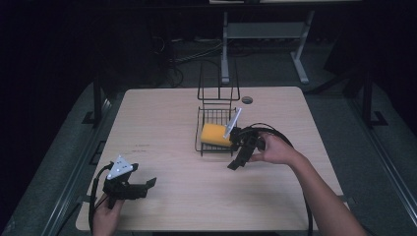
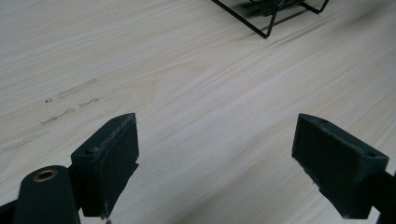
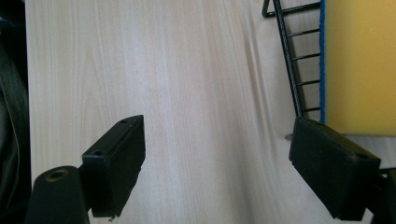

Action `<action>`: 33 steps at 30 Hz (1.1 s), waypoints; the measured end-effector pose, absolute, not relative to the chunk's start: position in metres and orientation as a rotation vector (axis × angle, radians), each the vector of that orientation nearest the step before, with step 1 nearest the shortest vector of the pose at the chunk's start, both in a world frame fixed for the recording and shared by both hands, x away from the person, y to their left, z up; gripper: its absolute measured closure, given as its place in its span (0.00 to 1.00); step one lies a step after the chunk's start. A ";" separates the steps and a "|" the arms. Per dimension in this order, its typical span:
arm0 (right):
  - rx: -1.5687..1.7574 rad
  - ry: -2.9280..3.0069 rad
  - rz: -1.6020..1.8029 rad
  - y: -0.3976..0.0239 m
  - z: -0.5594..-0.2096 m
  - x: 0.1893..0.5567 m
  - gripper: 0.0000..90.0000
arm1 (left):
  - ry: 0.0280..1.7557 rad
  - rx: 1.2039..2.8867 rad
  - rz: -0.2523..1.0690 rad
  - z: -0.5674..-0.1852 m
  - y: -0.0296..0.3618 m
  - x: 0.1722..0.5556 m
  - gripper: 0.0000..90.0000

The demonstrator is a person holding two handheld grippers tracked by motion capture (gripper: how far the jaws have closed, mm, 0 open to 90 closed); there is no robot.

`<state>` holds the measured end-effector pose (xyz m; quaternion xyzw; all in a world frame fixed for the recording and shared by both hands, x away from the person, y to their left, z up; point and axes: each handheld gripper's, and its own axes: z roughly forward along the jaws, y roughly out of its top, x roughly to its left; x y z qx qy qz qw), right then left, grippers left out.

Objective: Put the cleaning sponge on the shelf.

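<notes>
Both grippers stood with their jaws spread wide and empty. Seen from the high view, the right gripper (image 1: 239, 160) hung just in front of the black wire basket (image 1: 206, 115), near its front right corner, held by the person's right hand (image 1: 275, 150), with its grey plate tilted up over the basket's edge. Its own camera looked down between the two black pads (image 3: 116, 168) onto bare tabletop, with the basket's wire rungs (image 3: 299, 60) running along the right side and the yellow sponge (image 3: 357, 65) lying inside them. A thin blue edge showed along the sponge's near side; the rest of it was cut off by the top and right borders of that view, and the right-hand pad covered its lower corner, so whether that pad touched the wire could not be told. From above, the sponge (image 1: 215, 134) lay in the basket's front right part, partly hidden behind the gripper's plate.

The left gripper (image 1: 142, 187) sat well apart, near the front left corner of the wooden table (image 1: 162, 123), in the left hand (image 1: 105, 219), which was cut off by the bottom border. Its camera showed only wood grain between the pads (image 2: 109, 158), faint marks on the tabletop, and one corner of the basket (image 2: 266, 18) clipped at the top. The room beyond the table was too dark to make out.
</notes>
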<state>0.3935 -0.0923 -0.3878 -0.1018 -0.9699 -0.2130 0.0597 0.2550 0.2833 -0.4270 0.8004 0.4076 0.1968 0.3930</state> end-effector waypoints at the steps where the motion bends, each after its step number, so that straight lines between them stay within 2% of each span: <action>1: -0.315 -2.939 -0.645 -0.094 -0.388 0.392 0.20 | 1.035 2.030 0.499 -0.427 0.284 0.255 0.16; 33: -0.410 -2.946 -0.674 -0.141 -0.403 0.367 0.20 | 1.041 2.026 0.504 -0.427 0.286 0.253 0.16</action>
